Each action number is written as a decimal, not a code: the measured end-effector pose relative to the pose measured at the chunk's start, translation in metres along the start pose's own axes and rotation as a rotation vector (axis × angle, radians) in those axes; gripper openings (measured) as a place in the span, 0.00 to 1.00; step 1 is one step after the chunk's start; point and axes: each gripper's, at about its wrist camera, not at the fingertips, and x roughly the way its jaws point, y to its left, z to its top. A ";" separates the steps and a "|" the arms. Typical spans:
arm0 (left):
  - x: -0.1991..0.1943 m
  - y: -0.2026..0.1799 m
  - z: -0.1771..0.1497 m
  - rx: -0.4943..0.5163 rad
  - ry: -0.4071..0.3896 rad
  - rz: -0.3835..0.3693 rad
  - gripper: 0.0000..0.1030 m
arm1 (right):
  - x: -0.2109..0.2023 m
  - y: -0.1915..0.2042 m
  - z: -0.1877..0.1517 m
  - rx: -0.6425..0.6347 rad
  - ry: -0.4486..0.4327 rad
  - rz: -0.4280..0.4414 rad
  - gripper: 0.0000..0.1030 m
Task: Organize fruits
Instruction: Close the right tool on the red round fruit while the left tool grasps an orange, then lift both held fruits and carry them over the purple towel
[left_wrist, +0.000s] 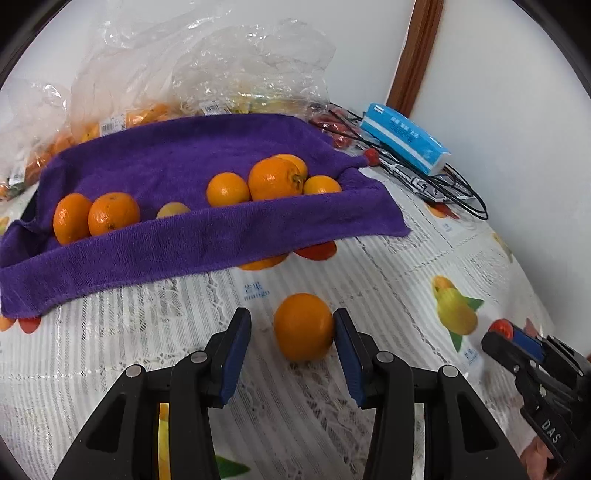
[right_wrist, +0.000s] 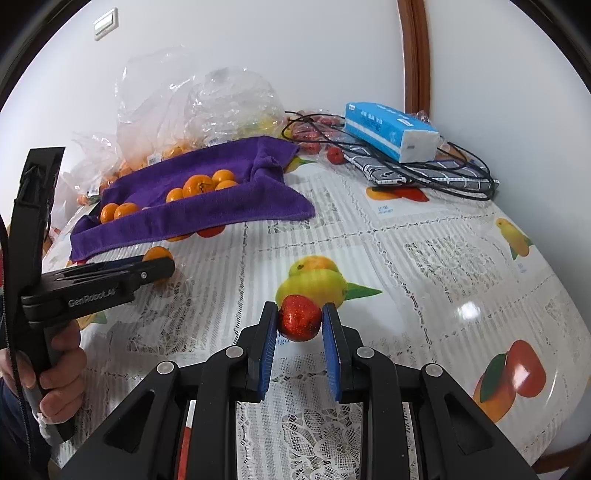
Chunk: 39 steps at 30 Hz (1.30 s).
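Right wrist view alone shows the right gripper (right_wrist: 300, 319) fingers clamped on a red fruit (right_wrist: 299, 322) above the table (right_wrist: 424, 258). Left gripper (left_wrist: 291, 326) fingers apart around an orange (left_wrist: 303, 326) (one pad touching). Purple towel (left_wrist: 177, 243) holds further oranges (left_wrist: 225, 188).

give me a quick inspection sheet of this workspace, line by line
surface: table covered by a fruit-print cloth with a clear overlay
job's things: oranges lie on a purple towel; one loose orange on the cloth; a small red fruit
clutter: plastic bags of fruit behind the towel; blue tissue pack on a patterned pouch
grippers: left gripper open, jaws either side of the loose orange, right pad touching it; right gripper shut on the red fruit
cables: black cord looped around the pouch
surroundings: white wall, wooden trim, wall switch
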 end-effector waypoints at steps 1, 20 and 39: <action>0.001 -0.001 0.001 0.001 -0.002 0.004 0.39 | 0.001 0.000 0.000 -0.001 0.003 0.001 0.24; -0.037 0.058 -0.021 -0.034 -0.027 0.193 0.30 | 0.005 0.038 0.004 -0.063 -0.006 0.028 0.24; -0.045 0.082 -0.029 -0.117 -0.034 0.177 0.30 | 0.026 0.060 0.006 -0.079 0.024 0.041 0.24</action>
